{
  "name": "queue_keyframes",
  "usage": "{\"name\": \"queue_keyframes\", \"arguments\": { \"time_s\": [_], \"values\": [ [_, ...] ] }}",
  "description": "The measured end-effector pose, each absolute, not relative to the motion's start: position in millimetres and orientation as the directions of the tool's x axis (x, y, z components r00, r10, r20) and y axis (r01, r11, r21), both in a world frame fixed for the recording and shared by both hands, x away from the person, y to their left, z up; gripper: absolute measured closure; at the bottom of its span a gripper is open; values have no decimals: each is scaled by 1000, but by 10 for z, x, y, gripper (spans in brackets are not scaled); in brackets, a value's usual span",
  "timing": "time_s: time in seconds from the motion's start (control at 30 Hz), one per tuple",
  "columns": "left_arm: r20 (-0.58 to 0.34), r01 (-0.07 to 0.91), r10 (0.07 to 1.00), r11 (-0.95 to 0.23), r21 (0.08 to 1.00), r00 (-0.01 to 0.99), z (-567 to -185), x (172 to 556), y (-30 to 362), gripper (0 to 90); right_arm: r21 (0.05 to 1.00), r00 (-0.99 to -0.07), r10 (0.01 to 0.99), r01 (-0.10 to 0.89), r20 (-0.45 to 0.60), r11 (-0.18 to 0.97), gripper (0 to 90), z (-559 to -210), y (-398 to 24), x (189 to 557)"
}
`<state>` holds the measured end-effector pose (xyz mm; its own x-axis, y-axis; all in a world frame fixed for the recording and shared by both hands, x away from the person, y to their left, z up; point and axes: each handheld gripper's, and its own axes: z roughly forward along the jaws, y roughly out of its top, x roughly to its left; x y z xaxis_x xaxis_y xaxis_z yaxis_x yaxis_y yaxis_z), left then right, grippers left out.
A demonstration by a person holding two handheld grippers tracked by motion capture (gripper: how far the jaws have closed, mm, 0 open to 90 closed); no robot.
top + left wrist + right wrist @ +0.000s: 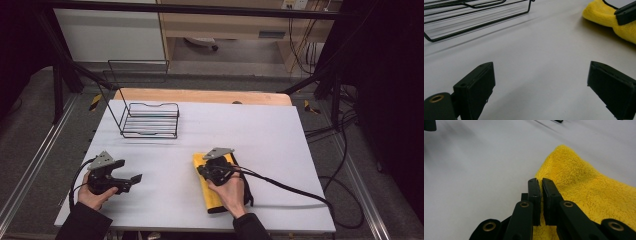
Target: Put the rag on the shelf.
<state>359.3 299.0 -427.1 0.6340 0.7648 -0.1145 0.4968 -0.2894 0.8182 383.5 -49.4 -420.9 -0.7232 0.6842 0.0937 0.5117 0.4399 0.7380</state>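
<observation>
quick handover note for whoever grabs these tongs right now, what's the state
Right tongs: shut on the edge of the yellow cloth, pinching it at the near right of the white table.
Left tongs: open, nothing between the jaws, low over bare table at near left.
Wire rack: far left of the table, nothing in it.
Done: cloth gripped.
Left: the cloth still lies mostly on the table; where it goes next is your call, possibly the rack.

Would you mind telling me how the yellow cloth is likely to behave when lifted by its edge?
The yellow cloth looks fluffy and folded, so it will probably droop and unfold. It seems light; the right claw, shut on its edge, likely grips the pile without slipping.
</observation>
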Motion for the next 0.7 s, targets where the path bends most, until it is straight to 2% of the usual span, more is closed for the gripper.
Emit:
{"name": "queue_keyframes", "arguments": {
  "time_s": [0.27,0.37,0.43,0.47,0.5,0.6,0.63,0.7],
  "values": [
    [-120,501,766,-286,817,632,-4274,3596,2993,76,739,-760,642,489,101,463,860,-4278,-50,3886],
    [-121,505,765,-290,813,633,-4275,3591,2976,76,736,-768,634,481,91,477,833,-4328,10,3907],
    [-120,507,765,-293,811,633,-4271,3583,2958,73,748,-781,609,485,138,453,723,-4398,8,3937],
    [-122,509,765,-292,809,632,-4269,3579,2943,73,748,-781,609,485,138,453,723,-4398,8,3937],
    [-125,512,764,-291,808,633,-4266,3574,2924,64,771,-788,596,473,154,426,635,-4354,-29,3931],
    [-134,524,765,-291,801,630,-4248,3553,2834,52,796,-792,598,437,120,419,544,-4213,-172,3927],
    [-133,524,762,-296,799,634,-4239,3544,2796,52,796,-792,598,437,120,419,544,-4213,-172,3927],
    [-135,525,758,-300,797,638,-4224,3517,2698,42,807,-783,616,418,87,418,467,-4127,-332,3929]
  ]
}}
